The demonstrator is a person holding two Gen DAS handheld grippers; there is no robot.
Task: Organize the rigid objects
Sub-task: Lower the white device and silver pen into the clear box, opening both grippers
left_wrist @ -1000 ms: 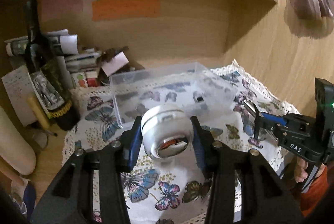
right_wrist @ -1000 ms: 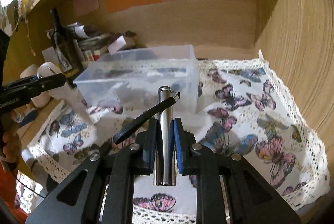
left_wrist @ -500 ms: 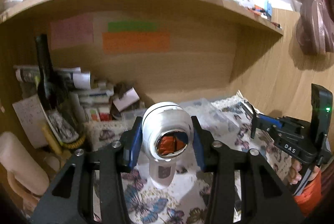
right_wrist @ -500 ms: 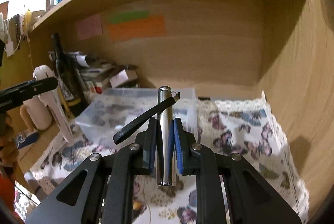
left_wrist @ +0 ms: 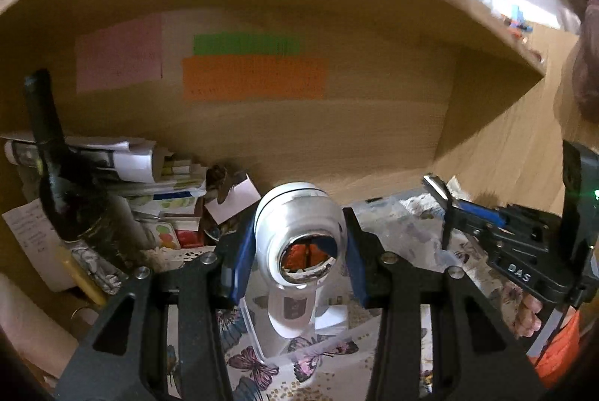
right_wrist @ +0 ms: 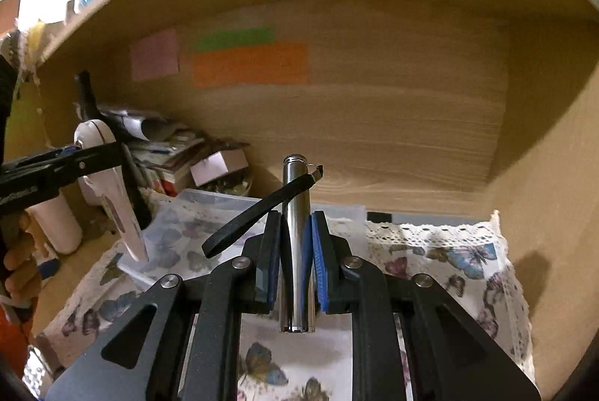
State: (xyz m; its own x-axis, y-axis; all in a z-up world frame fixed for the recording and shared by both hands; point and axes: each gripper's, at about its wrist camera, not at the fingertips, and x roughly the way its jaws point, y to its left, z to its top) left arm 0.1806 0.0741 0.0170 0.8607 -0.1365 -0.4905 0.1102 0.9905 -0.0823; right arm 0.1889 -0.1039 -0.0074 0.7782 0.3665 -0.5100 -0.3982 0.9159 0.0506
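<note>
My left gripper [left_wrist: 297, 244] is shut on a white handheld device [left_wrist: 299, 214] with a round silver mouth; its handle hangs down between the fingers. My right gripper [right_wrist: 295, 244] is shut on a silver metal flashlight [right_wrist: 295, 221] that stands upright in the blue pads, its black wrist strap [right_wrist: 258, 214] looping out to the left. Both are lifted above a clear plastic box [right_wrist: 209, 210] on the butterfly tablecloth [right_wrist: 449, 262]. In the right wrist view the white device [right_wrist: 108, 191] shows at far left. The left wrist view has the flashlight [left_wrist: 436, 186] at right.
A dark wine bottle [left_wrist: 56, 176] and a pile of papers and small boxes [left_wrist: 149, 169] crowd the back left corner. A white bottle [right_wrist: 56, 225] stands at the left. A wooden back wall with coloured notes [left_wrist: 254, 79], a side wall on the right and a shelf overhead enclose the space.
Both grippers have risen with their loads still held. The clear box and the tablecloth have dropped low in both views, and the back wall and the shelf now fill them.
</note>
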